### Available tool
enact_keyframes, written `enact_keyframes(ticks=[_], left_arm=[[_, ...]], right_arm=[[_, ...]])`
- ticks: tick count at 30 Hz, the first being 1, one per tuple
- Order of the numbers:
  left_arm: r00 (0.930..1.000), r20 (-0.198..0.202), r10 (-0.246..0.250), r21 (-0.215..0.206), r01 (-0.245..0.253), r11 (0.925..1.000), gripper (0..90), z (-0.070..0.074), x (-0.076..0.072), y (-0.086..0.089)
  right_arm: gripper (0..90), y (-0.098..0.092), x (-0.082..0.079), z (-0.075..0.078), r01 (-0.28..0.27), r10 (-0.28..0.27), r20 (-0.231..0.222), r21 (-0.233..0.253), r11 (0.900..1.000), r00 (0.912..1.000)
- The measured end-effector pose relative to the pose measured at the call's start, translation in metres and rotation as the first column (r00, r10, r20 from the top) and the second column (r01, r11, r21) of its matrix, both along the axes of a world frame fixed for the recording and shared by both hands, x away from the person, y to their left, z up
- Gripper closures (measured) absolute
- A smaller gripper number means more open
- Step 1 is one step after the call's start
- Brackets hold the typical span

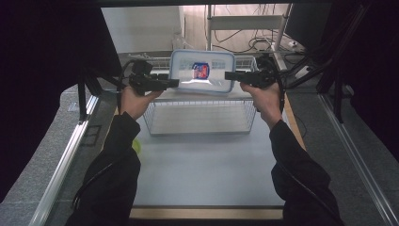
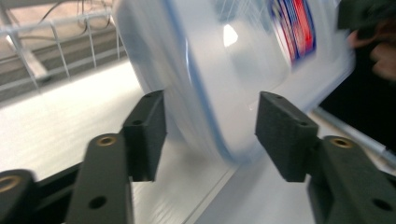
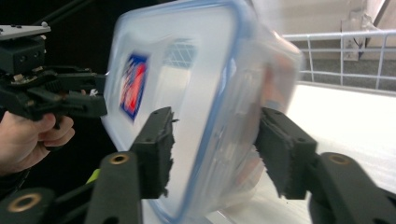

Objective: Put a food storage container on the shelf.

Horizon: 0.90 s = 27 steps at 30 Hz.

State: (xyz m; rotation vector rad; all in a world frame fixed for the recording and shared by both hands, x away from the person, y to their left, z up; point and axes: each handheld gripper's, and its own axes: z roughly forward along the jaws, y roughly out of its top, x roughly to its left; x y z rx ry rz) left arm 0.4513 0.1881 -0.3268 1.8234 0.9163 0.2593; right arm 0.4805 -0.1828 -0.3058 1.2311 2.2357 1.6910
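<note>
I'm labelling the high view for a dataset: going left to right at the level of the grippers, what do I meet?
Left gripper → clear lidded container with its red and blue label → right gripper.

Dim edges, bright middle

Dark surround frames a lit table (image 1: 202,160); glare whitens the box (image 1: 202,70) lid, and the box (image 2: 243,70) smears with motion blur in both gripper views.

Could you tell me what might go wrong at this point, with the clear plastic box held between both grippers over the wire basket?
The clear plastic lidded box with blue trim is tilted, and the left gripper straddles only its edge with gaps showing, so it could slip. The right gripper also brackets just a rim. If dropped, it may strike the white wire basket rim.
</note>
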Motion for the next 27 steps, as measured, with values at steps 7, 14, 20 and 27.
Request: enact_keyframes(ticks=[7, 14, 20, 27], left_arm=[[0.9998, -0.019, -0.002, -0.025, 0.001, 0.9997, 42.3, -0.002, 0.003, 0.001], [0.9996, -0.011, 0.026, -0.044, -0.026, 0.9987, 36.5, 0.0, 0.004, -0.003], [0.9981, 0.019, 0.058, -0.048, -0.057, 0.9972, 35.3, 0.004, 0.004, -0.004], [0.99, 0.129, 0.058, 0.02, -0.061, 0.9979, 29.5, 0.007, -0.012, -0.007]], right_arm=[[44.4, 0.0, 0.003, -0.001, 0.009, -0.009, -0.02, 0.011, 1.0, 0.9998], [43.5, 0.006, 0.001, 0.001, 0.052, -0.051, 0.02, -0.052, 0.997, 0.9985], [44.1, 0.01, -0.002, -0.002, 0.08, -0.076, 0.051, -0.094, 0.992, 0.9958], [43.9, 0.007, -0.01, -0.003, 0.037, -0.029, 0.079, -0.104, 0.994, 0.9965]])
